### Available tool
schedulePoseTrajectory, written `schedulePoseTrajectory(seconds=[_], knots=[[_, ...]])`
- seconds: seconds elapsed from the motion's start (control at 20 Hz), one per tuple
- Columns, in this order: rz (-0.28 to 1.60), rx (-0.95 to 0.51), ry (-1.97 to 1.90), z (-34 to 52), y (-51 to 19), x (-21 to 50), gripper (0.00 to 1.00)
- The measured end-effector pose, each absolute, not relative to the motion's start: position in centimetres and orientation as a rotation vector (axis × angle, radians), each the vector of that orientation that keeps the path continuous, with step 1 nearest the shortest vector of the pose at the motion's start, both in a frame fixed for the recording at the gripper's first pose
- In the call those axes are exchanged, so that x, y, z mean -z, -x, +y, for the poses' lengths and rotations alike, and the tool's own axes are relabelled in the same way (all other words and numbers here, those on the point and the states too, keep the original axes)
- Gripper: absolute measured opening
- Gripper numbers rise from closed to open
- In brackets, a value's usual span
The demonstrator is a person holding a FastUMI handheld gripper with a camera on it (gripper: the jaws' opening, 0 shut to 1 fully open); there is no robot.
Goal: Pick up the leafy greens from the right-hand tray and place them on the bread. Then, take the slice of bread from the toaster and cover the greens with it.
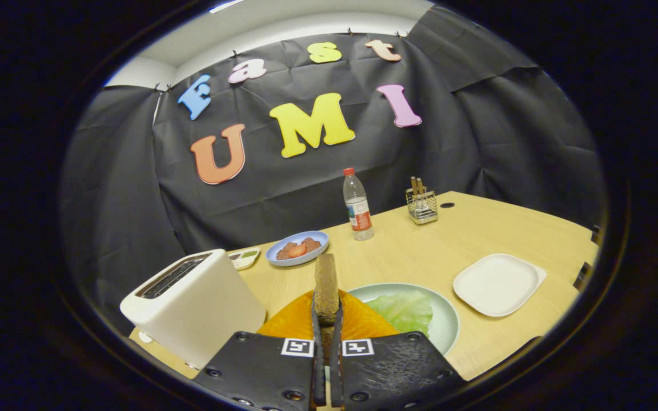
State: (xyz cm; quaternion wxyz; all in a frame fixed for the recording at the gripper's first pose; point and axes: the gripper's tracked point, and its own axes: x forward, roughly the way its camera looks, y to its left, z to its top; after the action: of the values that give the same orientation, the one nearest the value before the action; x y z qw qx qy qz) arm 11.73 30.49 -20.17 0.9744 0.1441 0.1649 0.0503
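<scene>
Hand-held gripper (327,334) fingers pinch upright bread slice (325,288); no legible labels.

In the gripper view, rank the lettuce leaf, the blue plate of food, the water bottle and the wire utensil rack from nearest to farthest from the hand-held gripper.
The hand-held gripper is shut on a bread slice.
1. Lettuce leaf: just ahead, right of the fingers, on the green plate.
2. Blue plate of food: beyond, slightly left.
3. Water bottle: farther back.
4. Wire utensil rack: farthest, back right.
</scene>
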Motion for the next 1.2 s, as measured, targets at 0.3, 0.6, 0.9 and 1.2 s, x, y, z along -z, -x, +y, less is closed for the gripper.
schedulePoseTrajectory(seconds=[0.3,0.6,0.9,1.2], knots=[[0.340,-0.088,-0.207,29.4,-11.5,20.8,0.16],[0.391,-0.046,-0.161,27.1,-11.4,22.4,0.61],[0.459,-0.037,-0.151,25.7,-11.2,24.1,0.87],[0.525,-0.023,-0.110,24.1,-9.9,25.1,0.96]])
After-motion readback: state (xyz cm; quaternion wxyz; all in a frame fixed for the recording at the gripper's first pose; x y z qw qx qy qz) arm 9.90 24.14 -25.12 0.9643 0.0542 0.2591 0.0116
